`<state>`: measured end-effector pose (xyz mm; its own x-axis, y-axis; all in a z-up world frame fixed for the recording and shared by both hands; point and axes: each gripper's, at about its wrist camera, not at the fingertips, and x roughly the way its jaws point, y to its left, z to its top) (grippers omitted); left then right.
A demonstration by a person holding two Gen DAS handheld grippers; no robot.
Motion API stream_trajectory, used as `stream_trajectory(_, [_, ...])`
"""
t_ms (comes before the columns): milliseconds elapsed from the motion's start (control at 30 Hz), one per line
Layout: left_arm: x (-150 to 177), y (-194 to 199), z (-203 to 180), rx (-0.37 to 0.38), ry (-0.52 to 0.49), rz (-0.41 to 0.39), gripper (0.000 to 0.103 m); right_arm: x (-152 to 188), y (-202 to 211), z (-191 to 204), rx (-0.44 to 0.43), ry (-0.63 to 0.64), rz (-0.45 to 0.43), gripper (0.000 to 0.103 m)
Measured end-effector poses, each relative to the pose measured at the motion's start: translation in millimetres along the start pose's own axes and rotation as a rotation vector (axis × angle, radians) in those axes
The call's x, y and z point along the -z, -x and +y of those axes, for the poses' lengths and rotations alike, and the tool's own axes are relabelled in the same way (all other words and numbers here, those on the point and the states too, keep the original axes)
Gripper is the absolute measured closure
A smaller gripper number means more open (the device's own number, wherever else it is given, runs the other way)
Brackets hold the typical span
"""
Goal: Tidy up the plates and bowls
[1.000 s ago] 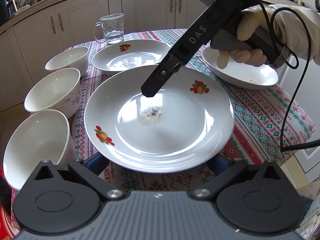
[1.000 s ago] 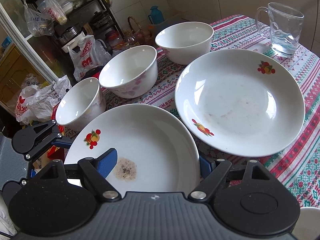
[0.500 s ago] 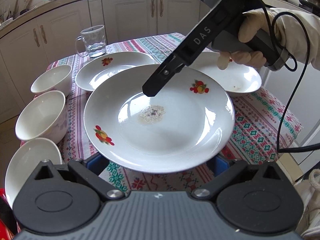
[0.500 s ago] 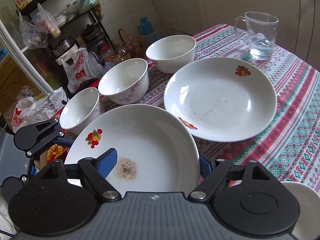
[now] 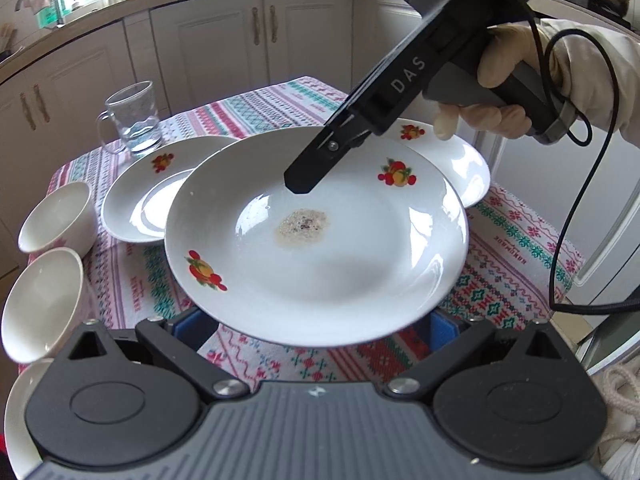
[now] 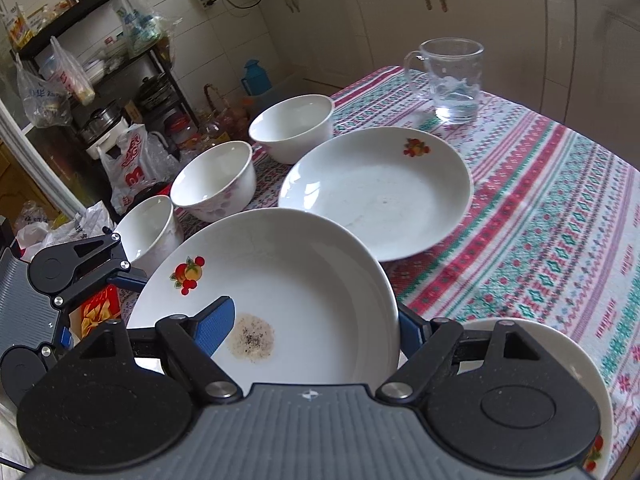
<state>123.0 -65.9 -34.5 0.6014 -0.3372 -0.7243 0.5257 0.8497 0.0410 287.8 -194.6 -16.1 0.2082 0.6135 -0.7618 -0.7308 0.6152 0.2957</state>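
Observation:
A white plate with fruit prints and a crumb stain (image 5: 320, 248) hangs in the air above the table. My right gripper (image 6: 308, 320) is shut on its rim, one blue pad lying on the upper face (image 6: 212, 326). My left gripper (image 5: 316, 324) has its fingers wide apart below the plate's near edge, open, not gripping it. The same plate fills the near part of the right wrist view (image 6: 288, 288). A second plate (image 6: 380, 192) lies on the cloth. A third plate (image 5: 452, 160) lies behind the held one. Three white bowls (image 6: 216, 178) stand along the table's left edge.
A glass mug (image 6: 452, 80) with a little water stands at the far corner of the patterned tablecloth (image 6: 540, 216). White cabinets (image 5: 240, 52) run behind the table. A cluttered shelf with bags (image 6: 80, 92) stands on the floor left of it.
The held plate has risen away from the table with both grippers. The bowls, the other plates and the mug look smaller and farther below.

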Motion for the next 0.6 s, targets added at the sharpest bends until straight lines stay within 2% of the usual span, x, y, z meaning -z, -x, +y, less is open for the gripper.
stream_trajectory(600, [-38,-41,-33,0.111,-0.117,0.008,0.002,38,45,-48,0.098,-0.121,-0.059,0.016])
